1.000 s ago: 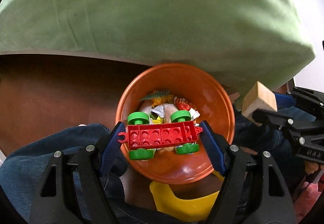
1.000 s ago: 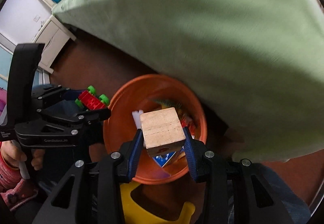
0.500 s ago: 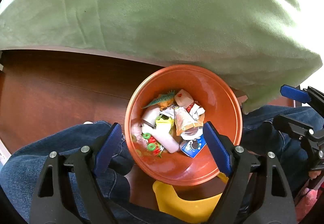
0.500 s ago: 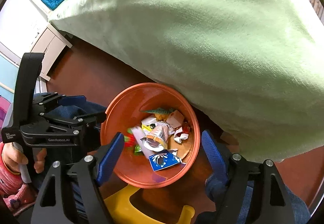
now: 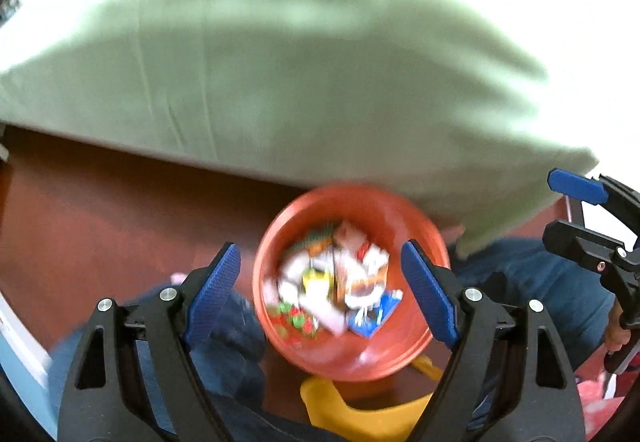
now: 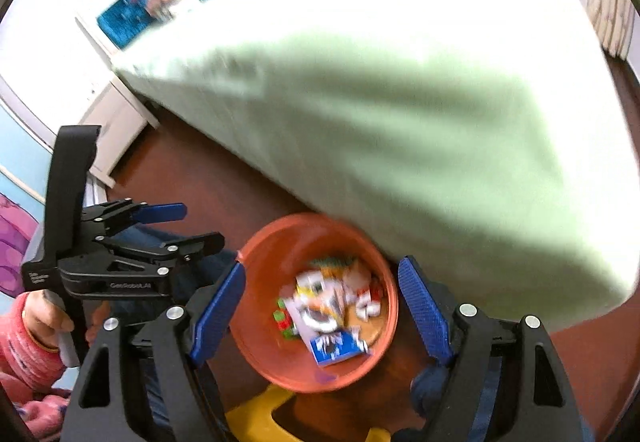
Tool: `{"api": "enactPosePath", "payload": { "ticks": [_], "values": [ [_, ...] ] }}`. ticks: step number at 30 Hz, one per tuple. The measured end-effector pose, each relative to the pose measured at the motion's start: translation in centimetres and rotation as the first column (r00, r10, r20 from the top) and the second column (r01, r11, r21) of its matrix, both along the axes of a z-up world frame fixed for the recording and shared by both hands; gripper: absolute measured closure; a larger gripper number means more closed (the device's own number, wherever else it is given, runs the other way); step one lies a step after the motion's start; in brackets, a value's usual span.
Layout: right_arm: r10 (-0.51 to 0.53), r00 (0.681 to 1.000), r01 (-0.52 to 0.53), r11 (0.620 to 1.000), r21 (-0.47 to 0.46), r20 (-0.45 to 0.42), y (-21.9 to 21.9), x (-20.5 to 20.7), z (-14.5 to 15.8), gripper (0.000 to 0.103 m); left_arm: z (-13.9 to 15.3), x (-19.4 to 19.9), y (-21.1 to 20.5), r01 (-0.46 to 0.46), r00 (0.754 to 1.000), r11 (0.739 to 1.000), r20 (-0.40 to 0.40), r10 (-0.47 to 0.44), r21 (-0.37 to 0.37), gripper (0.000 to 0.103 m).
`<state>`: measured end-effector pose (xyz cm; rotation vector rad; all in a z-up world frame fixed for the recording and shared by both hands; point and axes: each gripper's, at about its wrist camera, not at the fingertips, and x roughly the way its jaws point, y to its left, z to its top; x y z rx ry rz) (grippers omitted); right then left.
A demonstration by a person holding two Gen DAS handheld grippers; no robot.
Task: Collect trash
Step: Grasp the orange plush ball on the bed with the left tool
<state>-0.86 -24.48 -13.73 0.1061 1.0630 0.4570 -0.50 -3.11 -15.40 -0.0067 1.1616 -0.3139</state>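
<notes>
- While both views are smeared by motion, the left gripper (image 5: 321, 296) hangs above the orange bowl (image 5: 362, 358) with its blue pads spread wide and nothing between them; its jaws have just been opening.
- Likewise the right gripper (image 6: 322, 308) stands with its jaws apart and empty over the same bowl (image 6: 264, 346), having just opened too.
- Inside the bowl lies the trash (image 5: 334, 288) (wrappers, white scraps, a blue packet at the near right, small red and green bits at the near left), blurred but all within the rim.
- Just beyond the bowl's far right edge hangs a pale green bedsheet (image 5: 280, 82), over a reddish-brown floor (image 5: 100, 210).
- At the near edge, a yellow object (image 5: 360, 414) sits below the bowl; what it is I cannot tell.
- Blue jeans (image 5: 536, 282) show on either side of the bowl.
- From the right view, a hand (image 6: 44, 318) in a pink sleeve (image 6: 22, 346) holds the left gripper's handle at far left.
</notes>
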Motion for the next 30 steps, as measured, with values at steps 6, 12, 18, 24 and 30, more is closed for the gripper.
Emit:
{"api": "enactPosePath", "payload": {
  "ticks": [6,12,18,24,30],
  "values": [
    [-0.030,0.989,0.020,0.997,0.073,0.145,-1.2,1.4,5.6,0.022,7.1,5.1,1.7,-0.039,0.982,0.998,0.181,0.048,-0.049,0.015],
    [-0.050,0.976,0.025,0.993,0.119,0.214,-1.5,3.7,7.9,0.021,12.2,15.3,3.7,-0.091,0.947,0.989,0.298,0.122,-0.116,0.013],
    [-0.064,0.977,0.035,0.989,0.144,0.205,-1.5,6.6,7.4,0.021,13.3,29.1,4.4,-0.152,0.924,0.982,0.337,0.181,-0.111,0.013],
    [-0.071,0.974,0.046,0.991,0.124,0.214,-1.9,9.7,7.5,0.021,11.3,42.8,5.7,-0.249,0.912,0.967,0.323,0.253,-0.054,0.013],
    [-0.055,0.977,0.029,0.991,0.131,0.204,-2.4,13.0,8.3,0.021,8.9,50.4,6.9,-0.336,0.908,0.942,0.263,0.327,-0.011,0.014]
  ]
}}
